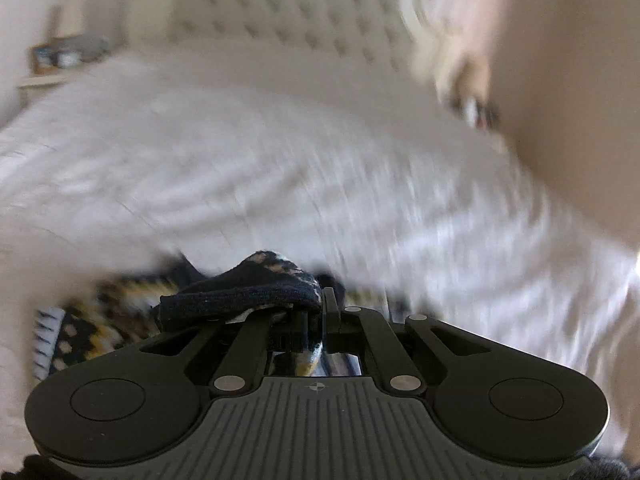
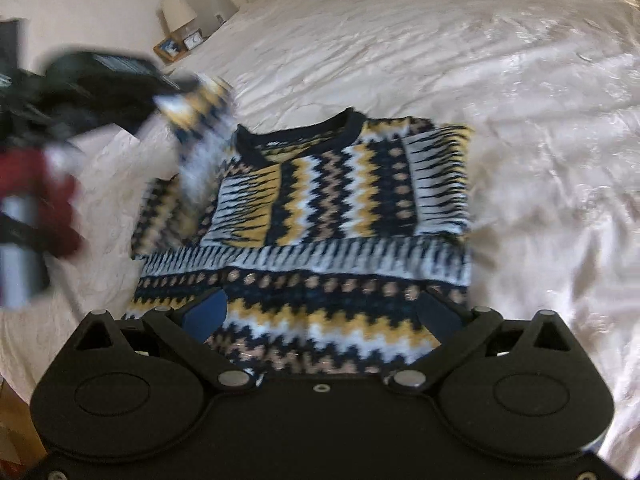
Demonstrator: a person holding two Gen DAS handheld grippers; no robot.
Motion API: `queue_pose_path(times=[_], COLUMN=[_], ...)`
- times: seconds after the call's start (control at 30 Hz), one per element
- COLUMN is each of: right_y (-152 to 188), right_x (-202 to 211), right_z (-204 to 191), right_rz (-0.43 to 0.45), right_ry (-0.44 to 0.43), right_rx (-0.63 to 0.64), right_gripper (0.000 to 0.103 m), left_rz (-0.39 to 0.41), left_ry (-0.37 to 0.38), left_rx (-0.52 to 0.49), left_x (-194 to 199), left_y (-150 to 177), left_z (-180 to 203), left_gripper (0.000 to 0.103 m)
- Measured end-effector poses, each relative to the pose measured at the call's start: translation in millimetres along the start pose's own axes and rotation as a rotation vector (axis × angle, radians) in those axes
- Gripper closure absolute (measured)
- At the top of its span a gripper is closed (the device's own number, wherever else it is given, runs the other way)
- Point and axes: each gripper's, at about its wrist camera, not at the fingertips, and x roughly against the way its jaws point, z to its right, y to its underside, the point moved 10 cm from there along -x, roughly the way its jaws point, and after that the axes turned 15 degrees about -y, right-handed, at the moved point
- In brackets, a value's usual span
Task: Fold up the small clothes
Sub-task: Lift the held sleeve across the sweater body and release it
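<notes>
A small knitted sweater (image 2: pixel 332 208) with navy, yellow, white and tan zigzag bands lies on the white bedspread (image 2: pixel 460 60), neck hole away from me, its right sleeve folded in over the chest. My left gripper (image 1: pixel 316 308) is shut on the sweater's left sleeve cuff (image 1: pixel 248 288) and holds it lifted. In the right wrist view it is a blurred dark shape (image 2: pixel 100 80) at the left with the sleeve (image 2: pixel 200 120) hanging from it. My right gripper (image 2: pixel 324 312) is open and empty, its blue pads (image 2: pixel 208 312) hovering over the sweater's hem.
A tufted cream headboard (image 1: pixel 288 12) stands behind the bed. A bedside table with a lamp (image 2: pixel 178 10), a clock and a framed picture (image 2: pixel 168 50) is at the far left. A person's arm (image 1: pixel 560 80) fills the upper right of the left wrist view.
</notes>
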Motion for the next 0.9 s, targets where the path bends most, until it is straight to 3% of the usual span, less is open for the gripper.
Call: queue_pose_path(times=[0.13, 0.17, 0.2, 0.23, 0.3, 0.37, 0.43, 0.47, 0.67, 0.9], right_y=[-0.4, 0.2, 1.1, 2.6, 5.4, 4.1, -0.3, -3.2, -30.1, -63.9], right_x=[9.8, 11.2, 12.0, 12.4, 12.4, 11.1, 9.5, 8.5, -7.9, -32.1], right_z=[12.9, 16.3, 19.5, 23.2, 31.6, 38.6, 43.2, 44.8, 44.5, 52.5], right_rz=[0.012, 0.01, 0.008, 0.005, -0.002, -0.005, -0.002, 0.002, 0.025, 0.054], right_ry=[-0.032, -0.037, -0.039, -0.042, -0.048, -0.05, -0.05, -0.052, -0.069, -0.083], right_rx=[-0.024, -0.027, -0.029, -0.033, -0.05, -0.056, -0.051, -0.048, 0.006, 0.022], right_gripper=[0.001, 0.001, 0.001, 0.001, 0.001, 0.001, 0.001, 0.001, 0.001, 0.002], left_rz=[-0.115, -0.141, -0.17, -0.182, -0.174, -0.158, -0.134, -0.112, -0.069, -0.189], left_ry=[0.036, 0.048, 0.062, 0.078, 0.095, 0.123, 0.171, 0.177, 0.057, -0.182], left_rx=[-0.124, -0.136, -0.142, -0.143, -0.156, -0.179, -0.197, -0.203, -0.131, 0.012], left_x=[-27.1, -29.4, -33.8, -35.5, -27.2, -16.3, -5.5, -0.4, 3.3, -24.9], left_y=[40.6, 48.0, 53.2, 57.2, 62.0, 60.2, 54.1, 49.6, 38.3, 62.7], left_z=[49.0, 57.4, 66.5, 72.0, 83.0, 90.6, 100.7, 100.7, 59.9, -27.4], left_gripper=[0.094, 0.089, 0.074, 0.066, 0.065, 0.057, 0.043, 0.041, 0.039, 0.039])
